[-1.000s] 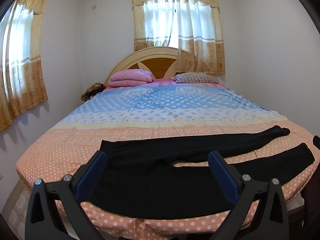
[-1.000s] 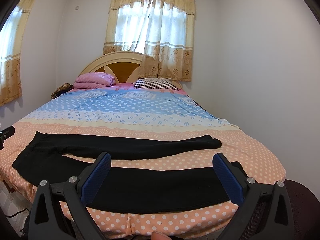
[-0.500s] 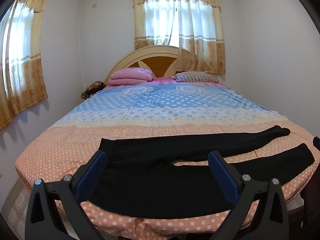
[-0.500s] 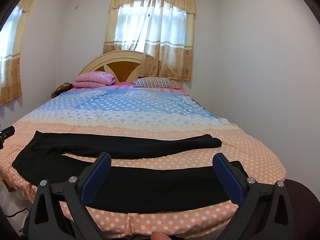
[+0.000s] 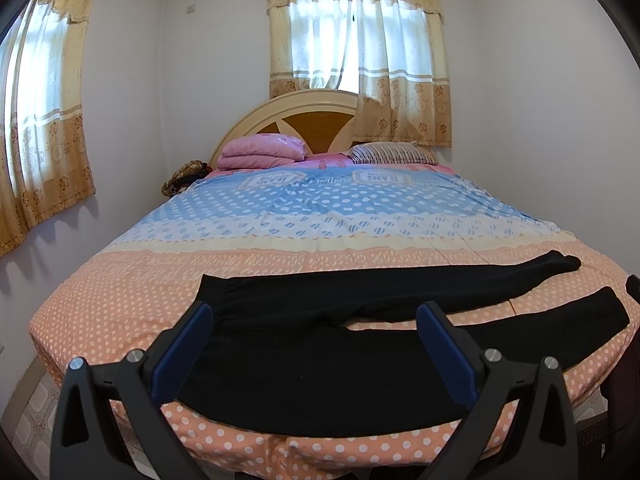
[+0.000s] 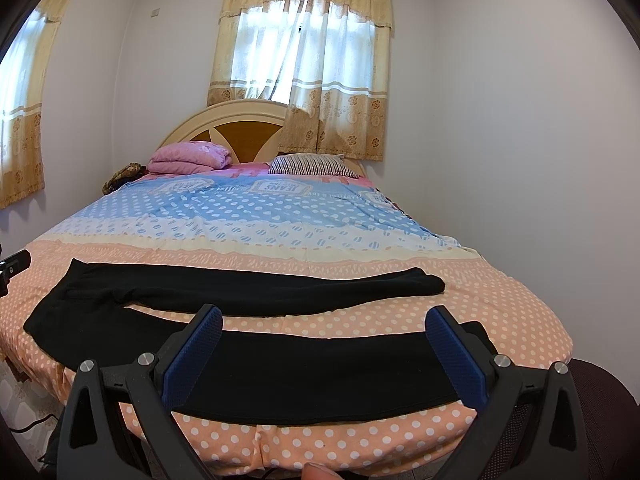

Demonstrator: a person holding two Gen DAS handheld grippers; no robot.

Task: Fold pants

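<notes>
Black pants [image 5: 320, 360] lie flat across the foot of my polka-dot bed [image 5: 320, 208], waistband toward my left, both legs stretched apart to my right. My left gripper [image 5: 312, 320] hovers with jaws spread wide and empty above the waist end; my right gripper [image 6: 324, 324] hangs likewise released over the near leg [image 6: 320, 372]. Neither seems to touch the cloth, though the fisheye view leaves that uncertain. Pillows [image 5: 264, 152] rest by the headboard [image 5: 304, 120].
</notes>
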